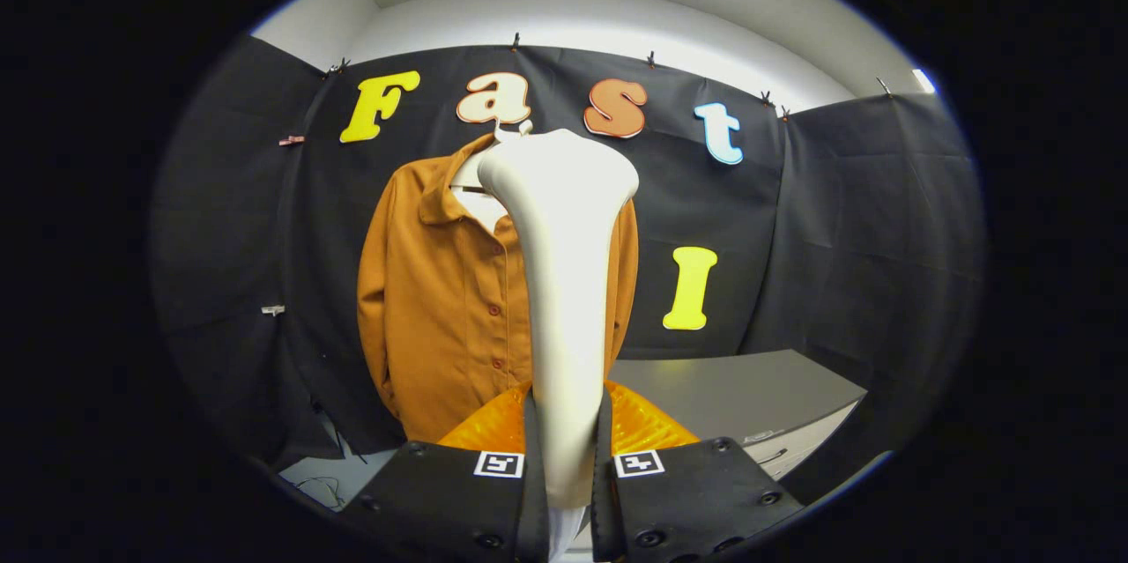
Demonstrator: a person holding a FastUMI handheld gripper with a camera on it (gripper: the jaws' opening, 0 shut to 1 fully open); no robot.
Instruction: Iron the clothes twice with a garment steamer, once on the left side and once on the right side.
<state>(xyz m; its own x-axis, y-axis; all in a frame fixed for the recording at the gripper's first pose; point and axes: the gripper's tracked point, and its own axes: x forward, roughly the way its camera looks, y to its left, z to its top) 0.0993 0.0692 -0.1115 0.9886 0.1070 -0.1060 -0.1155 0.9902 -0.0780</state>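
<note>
The gripper is clamping the steamer by its handle, both fingers pressing on its sides with only the handle's width between them. The steamer is rising upright from between the fingers, its broad head hiding the middle of the shirt. The shirt is hanging on a hanger against the booth wall, beyond the fingers. The steamer is covering its right half almost entirely. A grey table is standing to the right, partly cut off.
</note>
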